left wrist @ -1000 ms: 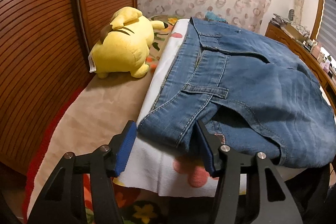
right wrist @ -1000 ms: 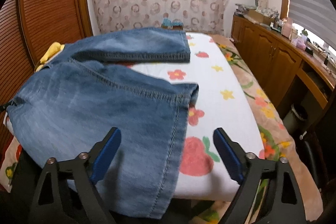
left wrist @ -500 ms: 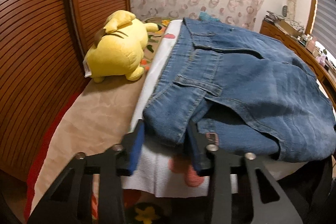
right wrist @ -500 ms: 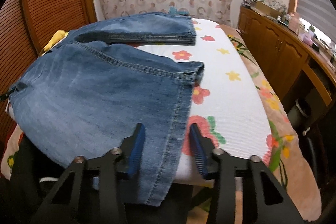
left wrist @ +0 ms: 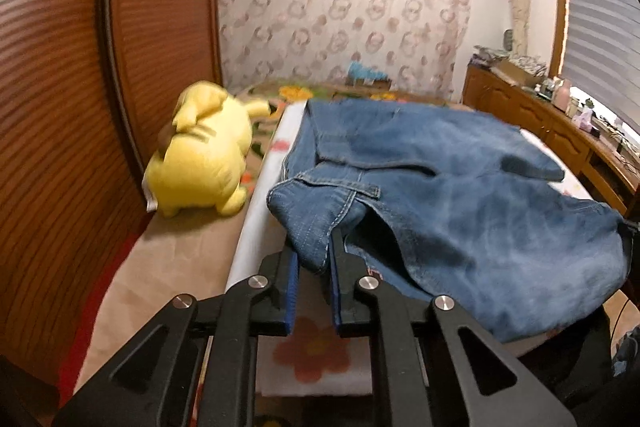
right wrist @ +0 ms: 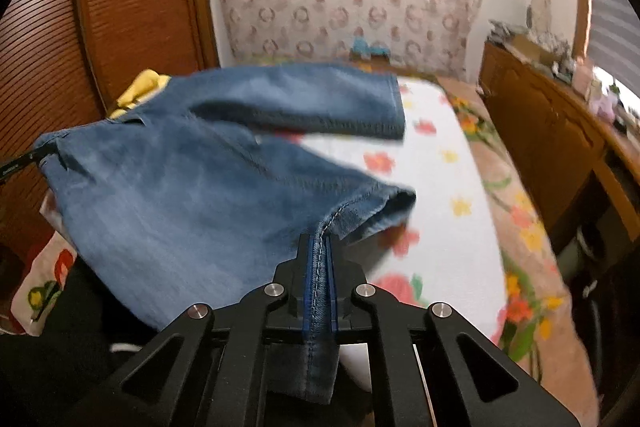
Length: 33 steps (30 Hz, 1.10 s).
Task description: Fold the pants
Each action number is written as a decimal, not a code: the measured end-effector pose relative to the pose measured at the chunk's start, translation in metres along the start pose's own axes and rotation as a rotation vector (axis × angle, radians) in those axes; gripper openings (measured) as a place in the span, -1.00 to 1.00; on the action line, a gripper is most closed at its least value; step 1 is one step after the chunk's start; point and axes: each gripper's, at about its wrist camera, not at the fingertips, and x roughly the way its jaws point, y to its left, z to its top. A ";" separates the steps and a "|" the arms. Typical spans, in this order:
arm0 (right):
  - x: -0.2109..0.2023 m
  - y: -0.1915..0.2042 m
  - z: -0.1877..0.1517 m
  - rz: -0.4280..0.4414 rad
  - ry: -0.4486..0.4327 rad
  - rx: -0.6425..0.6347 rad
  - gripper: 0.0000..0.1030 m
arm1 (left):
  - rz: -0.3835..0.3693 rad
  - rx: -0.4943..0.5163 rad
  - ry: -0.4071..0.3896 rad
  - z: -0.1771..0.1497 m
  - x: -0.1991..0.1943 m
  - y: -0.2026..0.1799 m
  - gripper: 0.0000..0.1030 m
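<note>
Denim now rises off the floral bed sheet [right wrist: 440, 195]: our blue jeans [left wrist: 460, 195] lie across the bed, near edge lifted. Our left gripper [left wrist: 314, 263] clamps the waistband corner, our right gripper [right wrist: 319, 259] the leg hem, both apart a second ago, so folding can begin.

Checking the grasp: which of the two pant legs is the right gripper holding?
The near leg: the right gripper is shut on its hem. The far leg lies untouched near the curtain.

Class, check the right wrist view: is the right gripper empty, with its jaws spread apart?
No: the right gripper has its jaws shut on the stitched hem of the blue denim pants.
</note>
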 end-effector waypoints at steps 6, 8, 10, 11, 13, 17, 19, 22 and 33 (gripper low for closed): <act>-0.026 0.008 0.039 0.037 -0.072 -0.088 -0.89 | -0.028 0.020 -0.075 0.030 -0.011 -0.013 -0.74; -0.032 0.012 0.051 0.046 -0.095 -0.116 -0.89 | -0.035 0.031 -0.093 0.040 -0.012 -0.016 -0.74; -0.032 0.016 0.059 0.043 -0.116 -0.139 -0.89 | -0.040 0.039 -0.112 0.049 -0.013 -0.020 -0.74; -0.030 0.017 0.064 0.043 -0.123 -0.148 -0.89 | -0.041 0.041 -0.118 0.052 -0.013 -0.021 -0.74; -0.022 0.018 0.071 0.046 -0.129 -0.156 -0.89 | -0.045 0.048 -0.130 0.058 -0.012 -0.025 -0.74; 0.009 0.029 0.080 0.081 -0.107 -0.177 -0.89 | -0.055 0.057 -0.139 0.060 -0.012 -0.035 -0.74; 0.035 0.026 0.085 0.097 -0.077 -0.181 -0.89 | -0.060 0.060 -0.136 0.059 -0.010 -0.038 -0.74; 0.067 0.025 0.081 0.116 -0.028 -0.181 -0.89 | -0.068 0.063 -0.132 0.059 -0.007 -0.040 -0.74; 0.099 -0.011 0.072 0.119 -0.023 -0.078 -0.20 | -0.071 0.072 -0.131 0.061 -0.005 -0.046 -0.74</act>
